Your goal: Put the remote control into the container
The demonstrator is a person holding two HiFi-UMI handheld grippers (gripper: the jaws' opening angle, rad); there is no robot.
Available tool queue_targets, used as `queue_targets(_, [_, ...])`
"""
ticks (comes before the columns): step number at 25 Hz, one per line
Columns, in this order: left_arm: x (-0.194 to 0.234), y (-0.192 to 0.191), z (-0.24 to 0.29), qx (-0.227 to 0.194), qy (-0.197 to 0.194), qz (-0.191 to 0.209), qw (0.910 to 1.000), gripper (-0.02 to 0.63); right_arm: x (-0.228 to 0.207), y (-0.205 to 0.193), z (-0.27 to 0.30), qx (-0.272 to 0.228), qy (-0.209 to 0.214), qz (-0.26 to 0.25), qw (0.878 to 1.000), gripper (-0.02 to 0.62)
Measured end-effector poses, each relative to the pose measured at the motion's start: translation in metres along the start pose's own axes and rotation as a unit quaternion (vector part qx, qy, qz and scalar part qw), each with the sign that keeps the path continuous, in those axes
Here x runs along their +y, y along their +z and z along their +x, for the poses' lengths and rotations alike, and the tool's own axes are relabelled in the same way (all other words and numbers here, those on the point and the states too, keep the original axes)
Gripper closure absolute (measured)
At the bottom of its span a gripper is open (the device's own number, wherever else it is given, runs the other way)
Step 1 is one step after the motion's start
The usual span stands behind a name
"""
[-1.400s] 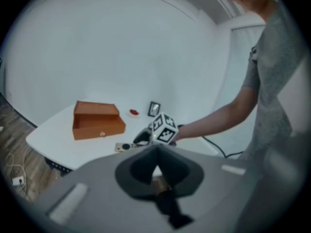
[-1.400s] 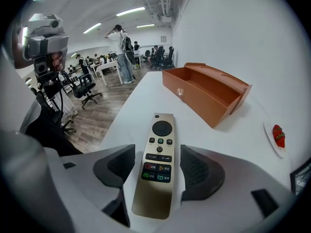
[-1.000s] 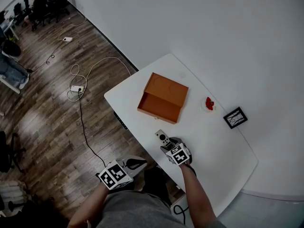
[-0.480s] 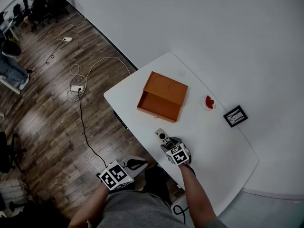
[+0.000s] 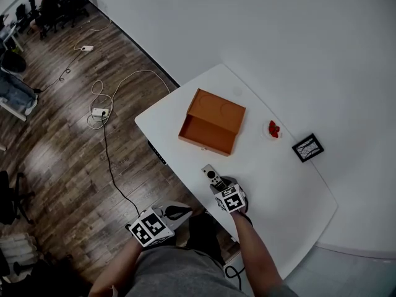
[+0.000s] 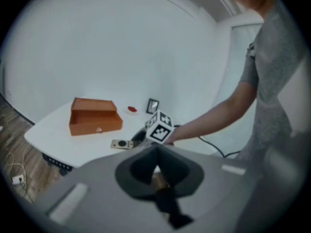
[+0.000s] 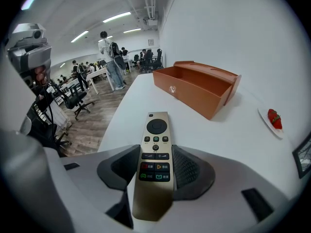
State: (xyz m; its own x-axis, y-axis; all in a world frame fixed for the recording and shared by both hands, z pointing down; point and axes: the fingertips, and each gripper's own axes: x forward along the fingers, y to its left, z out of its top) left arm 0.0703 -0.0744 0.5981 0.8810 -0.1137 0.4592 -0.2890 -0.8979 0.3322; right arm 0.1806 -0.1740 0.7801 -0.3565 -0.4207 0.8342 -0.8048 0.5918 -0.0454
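Remote control (image 7: 155, 149): slim gold bar, dark round pad at the far end, small buttons under it, four coloured keys lower down. It lay flat on the white table (image 5: 278, 184) near the front edge, far end aimed at the container (image 5: 213, 124), well apart from it. The container was an orange open box with a small knob on its front wall.

My right gripper (image 5: 219, 183) had just been closing its jaws, with the remote between them; the pads sat against its long edges. My left gripper (image 6: 155, 152) hung off the table over the wood floor, jaws together and nothing in them.

Only the right gripper view gave the keys; in the head view the remote was a small pale strip. That view also showed an office with people and chairs behind. The head view alone showed the cables (image 5: 102, 113) on the floor. The left gripper view caught the remote side-on, beside the right marker cube (image 6: 159, 126). A red thing on a dish (image 5: 273, 129) and a black frame (image 5: 307, 147) sat further right.
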Motion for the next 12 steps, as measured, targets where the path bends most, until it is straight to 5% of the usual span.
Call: queue_targets(12, [0.0033, -0.0022, -0.0043, -0.002, 0.002, -0.005, 1.0, 0.607, 0.0005, 0.0002, -0.0002, 0.011, -0.009, 0.016, 1.0, 0.382])
